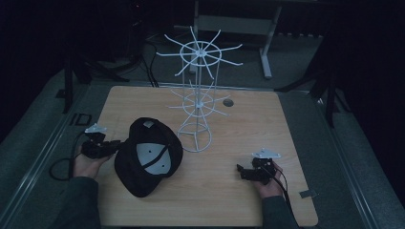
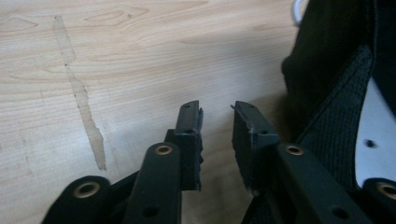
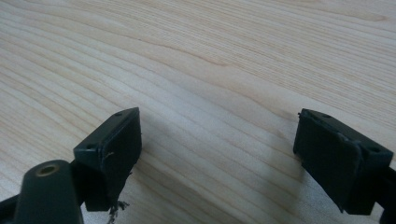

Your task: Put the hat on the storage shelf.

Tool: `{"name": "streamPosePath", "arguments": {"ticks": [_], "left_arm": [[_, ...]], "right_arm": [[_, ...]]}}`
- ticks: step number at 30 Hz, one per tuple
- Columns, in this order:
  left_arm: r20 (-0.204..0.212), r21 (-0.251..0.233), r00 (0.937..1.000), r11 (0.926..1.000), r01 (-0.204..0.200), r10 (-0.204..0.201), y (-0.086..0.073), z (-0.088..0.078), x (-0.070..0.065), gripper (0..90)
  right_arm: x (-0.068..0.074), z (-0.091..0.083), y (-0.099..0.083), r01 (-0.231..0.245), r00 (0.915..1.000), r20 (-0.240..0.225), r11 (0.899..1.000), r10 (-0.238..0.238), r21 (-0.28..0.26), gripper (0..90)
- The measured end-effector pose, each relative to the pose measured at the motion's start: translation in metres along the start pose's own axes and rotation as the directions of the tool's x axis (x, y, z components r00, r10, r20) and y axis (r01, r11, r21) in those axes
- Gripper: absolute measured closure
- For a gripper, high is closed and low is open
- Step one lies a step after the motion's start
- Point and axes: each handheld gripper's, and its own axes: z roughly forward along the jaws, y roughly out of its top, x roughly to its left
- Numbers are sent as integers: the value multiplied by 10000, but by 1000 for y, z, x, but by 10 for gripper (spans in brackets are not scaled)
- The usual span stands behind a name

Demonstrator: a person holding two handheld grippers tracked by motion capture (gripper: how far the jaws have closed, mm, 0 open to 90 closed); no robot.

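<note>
Black cap [image 1: 148, 160] lies upturned, grey lining showing.

At frame centre we see a white wire rack [image 1: 198, 95] upright on the wooden table [image 1: 248, 129], dark floor behind.

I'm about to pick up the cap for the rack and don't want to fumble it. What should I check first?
1. Left gripper jaws apart, nothing between them: ok.
2. Cap held: not ok; it lies upside down on the table, beside the left gripper.
3. Right gripper open and empty over bare wood: ok.
4. Wire rack upright, its hooks free: ok.
5. Which edge of the cap the left jaws would meet: cannot tell.
</note>
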Motion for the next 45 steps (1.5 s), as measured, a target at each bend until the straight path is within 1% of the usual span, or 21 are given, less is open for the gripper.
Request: {"name": "streamPosePath", "arguments": {"ticks": [7, 12, 13, 14, 15, 17, 18, 19, 22, 25, 32, 34, 36, 37, 38, 39, 40, 41, 42, 44, 45], "left_arm": [[692, -657, 9976, 9977, 144, -98, -6, -17, -6, 654], [1030, -1309, 9943, 9905, 413, -279, -4, -27, -6, 622], [1377, -1470, 9904, 9886, 337, -133, -3, -29, -6, 618], [1377, -1470, 9904, 9886, 337, -133, -3, -29, -6, 613], [1642, -1427, 9864, 9895, 241, -4, -2, -29, -7, 597], [1905, -1317, 9812, 9913, -57, 310, 0, -27, -10, 590], [2232, -1287, 9736, 9915, -191, 477, 0, -25, -12, 581], [2350, -1273, 9705, 9916, -246, 543, 0, -24, -13, 570], [2462, -1335, 9676, 9908, -233, 559, -1, -24, -14, 568], [2466, -1559, 9678, 9877, -124, 511, 0, -28, -14, 568], [2560, -1759, 9654, 9844, -35, 492, -1, -34, -13, 565], [2747, -1900, 9602, 9818, 25, 508, -1, -36, -12, 564], [2797, -1980, 9589, 9802, 98, 469, -1, -37, -12, 564], [2927, -1971, 9552, 9803, 156, 436, -1, -37, -12, 564], [2927, -1971, 9552, 9803, 156, 436, -1, -37, -12, 564], [3034, -1936, 9518, 9810, 152, 452, -1, -36, -12, 564], [3203, -1919, 9455, 9814, 52, 576, -1, -36, -14, 564], [3203, -1919, 9455, 9814, 52, 576, -1, -36, -14, 563], [3468, -1986, 9354, 9801, 10, 693, -1, -36, -16, 562], [3684, -1954, 9260, 9807, -101, 829, -1, -36, -18, 559], [3684, -1954, 9260, 9807, -101, 829, -1, -36, -18, 558]], "right_arm": [[0, 0, 0, 23, 10000, 3, 10000, -23, -3, 150], [0, 0, 0, 20, 10000, 4, 10000, -20, -4, 150], [0, 0, 0, 22, 10000, 2, 10000, -22, -4, 150], [0, 0, 0, 22, 10000, 2, 10000, -22, -4, 150], [0, 0, 0, 21, 10000, 1, 10000, -21, -3, 150], [0, 0, 0, 22, 10000, 2, 10000, -22, -3, 149], [0, 0, 0, 24, 10000, 1, 10000, -24, -2, 149], [0, 0, 0, 22, 10000, 2, 10000, -22, -5, 150], [0, 0, 0, 22, 10000, 1, 10000, -22, -3, 150], [0, 0, 0, 25, 10000, 1, 10000, -25, -3, 149], [0, 0, 0, 21, 10000, 1, 10000, -21, -5, 150], [0, 0, 0, 23, 10000, 1, 10000, -23, -3, 150], [0, 0, 0, 20, 10000, 1, 10000, -20, -4, 149], [0, 0, 0, 21, 10000, 1, 10000, -21, -2, 150], [0, 0, 0, 21, 10000, 1, 10000, -21, -2, 150], [0, 0, 0, 22, 10000, 2, 10000, -22, -3, 150], [0, 0, 0, 22, 10000, 1, 10000, -22, -3, 150], [0, 0, 0, 17, 10000, 3, 10000, -17, -4, 150], [0, 0, 0, 16, 10000, 3, 10000, -16, -5, 149], [0, 0, 0, 22, 10000, 0, 10000, -22, -3, 150], [0, 0, 0, 22, 10000, 0, 10000, -22, -3, 150]]}}
